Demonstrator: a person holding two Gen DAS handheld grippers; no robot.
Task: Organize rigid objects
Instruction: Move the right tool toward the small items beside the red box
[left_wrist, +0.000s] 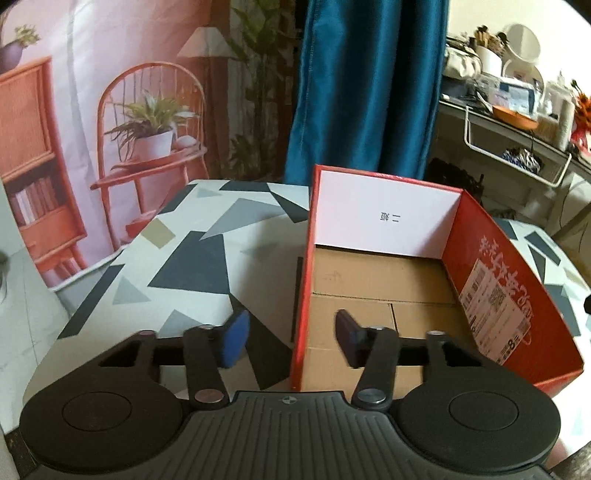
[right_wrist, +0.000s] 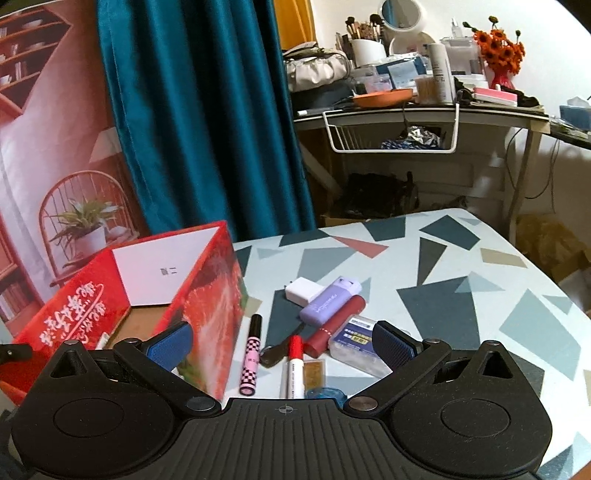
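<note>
Your right gripper (right_wrist: 282, 341) is nearer: its fingers stand wide and empty over the marker (right_wrist: 293, 363), which lies lengthwise just right of the red box (right_wrist: 207, 295). Left gripper (left_wrist: 291, 334), half-open, straddles the box wall without touching.

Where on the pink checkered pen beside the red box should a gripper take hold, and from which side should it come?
Grip the pink checkered pen around the middle of its barrel, coming down from above. It lies flat on the table, pointing away from the camera, so the fingers should close across its narrow width. The red box stands close on its left and a red-capped marker on its right, leaving little room for a sideways approach.
</note>
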